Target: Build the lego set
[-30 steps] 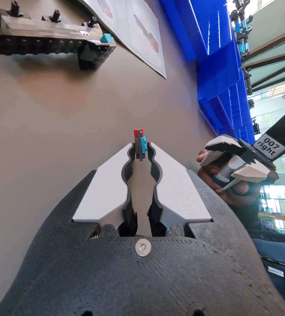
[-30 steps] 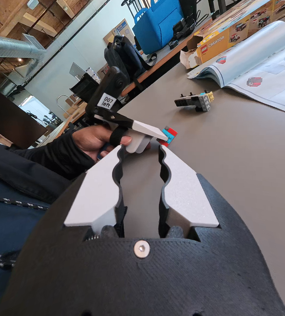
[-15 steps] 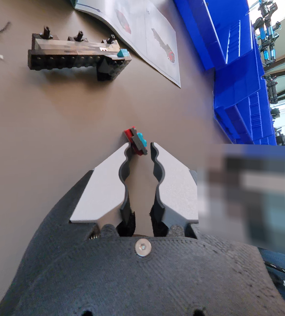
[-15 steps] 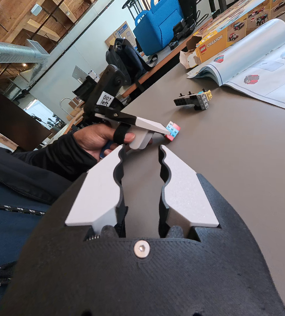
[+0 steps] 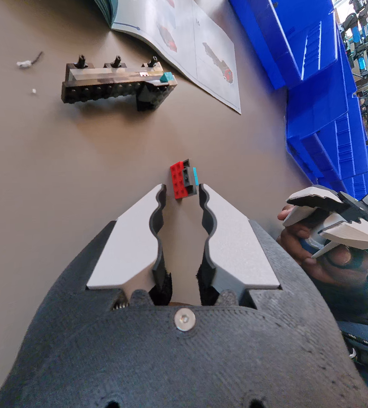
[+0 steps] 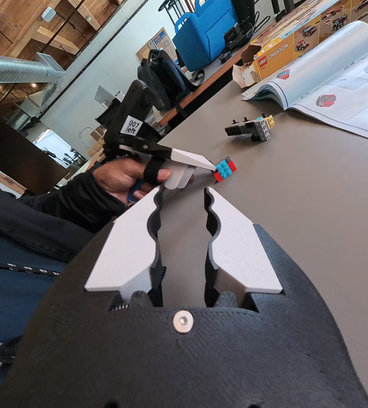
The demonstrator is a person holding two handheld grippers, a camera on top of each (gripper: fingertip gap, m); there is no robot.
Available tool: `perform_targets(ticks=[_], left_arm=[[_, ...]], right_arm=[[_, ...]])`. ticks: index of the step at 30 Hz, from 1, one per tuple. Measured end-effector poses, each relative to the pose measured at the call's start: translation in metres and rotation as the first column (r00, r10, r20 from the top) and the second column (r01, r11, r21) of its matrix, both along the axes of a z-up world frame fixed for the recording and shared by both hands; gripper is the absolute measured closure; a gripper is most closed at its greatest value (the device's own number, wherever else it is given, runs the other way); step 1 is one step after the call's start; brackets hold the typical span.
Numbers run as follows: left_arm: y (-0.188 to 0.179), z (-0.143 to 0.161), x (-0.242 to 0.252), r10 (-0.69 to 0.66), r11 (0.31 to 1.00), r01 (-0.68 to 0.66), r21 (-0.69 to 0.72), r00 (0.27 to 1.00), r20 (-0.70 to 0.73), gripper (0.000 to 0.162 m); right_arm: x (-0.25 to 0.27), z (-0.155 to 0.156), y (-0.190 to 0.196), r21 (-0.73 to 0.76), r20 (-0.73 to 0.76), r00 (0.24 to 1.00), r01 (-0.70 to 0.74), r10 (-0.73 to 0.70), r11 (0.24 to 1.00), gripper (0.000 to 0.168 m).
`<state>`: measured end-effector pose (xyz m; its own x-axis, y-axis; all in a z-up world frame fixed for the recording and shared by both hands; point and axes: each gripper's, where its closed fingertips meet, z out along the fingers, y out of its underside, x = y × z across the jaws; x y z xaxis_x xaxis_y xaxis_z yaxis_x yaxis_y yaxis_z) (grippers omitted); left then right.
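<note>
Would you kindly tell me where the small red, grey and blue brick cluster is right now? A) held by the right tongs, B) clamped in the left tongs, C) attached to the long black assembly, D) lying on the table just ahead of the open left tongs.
D: the brick cluster lies on the table just beyond the open left tongs, whose fingers are apart.

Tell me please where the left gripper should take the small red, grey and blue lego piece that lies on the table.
Probably across its two long sides: the red edge and the blue edge. The small lego piece lies on the table just ahead of the open left gripper, its length along the fingers, so a straight advance and squeeze should do.
</note>
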<state>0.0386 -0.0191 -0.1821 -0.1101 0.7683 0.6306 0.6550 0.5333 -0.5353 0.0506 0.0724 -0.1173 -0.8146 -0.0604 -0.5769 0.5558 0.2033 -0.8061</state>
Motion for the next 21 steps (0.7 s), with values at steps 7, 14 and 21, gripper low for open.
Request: perform_targets(ticks=[7, 14, 21], left_arm=[[-0.007, 0.014, -0.001, 0.018, 0.998, -0.02, -0.055, 0.999, -0.051, 0.126], [0.006, 0.047, -0.011, -0.039, 0.99, 0.015, -0.143, 0.986, -0.163, 0.115], [0.042, 0.074, -0.02, -0.148, 0.982, 0.113, -0.148, 0.956, -0.253, 0.102]], right_arm=[[0.0, 0.001, 0.001, -0.008, 0.007, 1.0, -0.001, 0.001, 1.0, 0.131], [-0.001, 0.001, 0.001, -0.007, 0.014, 1.0, 0.004, -0.004, 1.0, 0.131], [-0.024, -0.015, 0.007, 0.104, 0.022, 0.995, 0.097, -0.099, 0.99, 0.131]])
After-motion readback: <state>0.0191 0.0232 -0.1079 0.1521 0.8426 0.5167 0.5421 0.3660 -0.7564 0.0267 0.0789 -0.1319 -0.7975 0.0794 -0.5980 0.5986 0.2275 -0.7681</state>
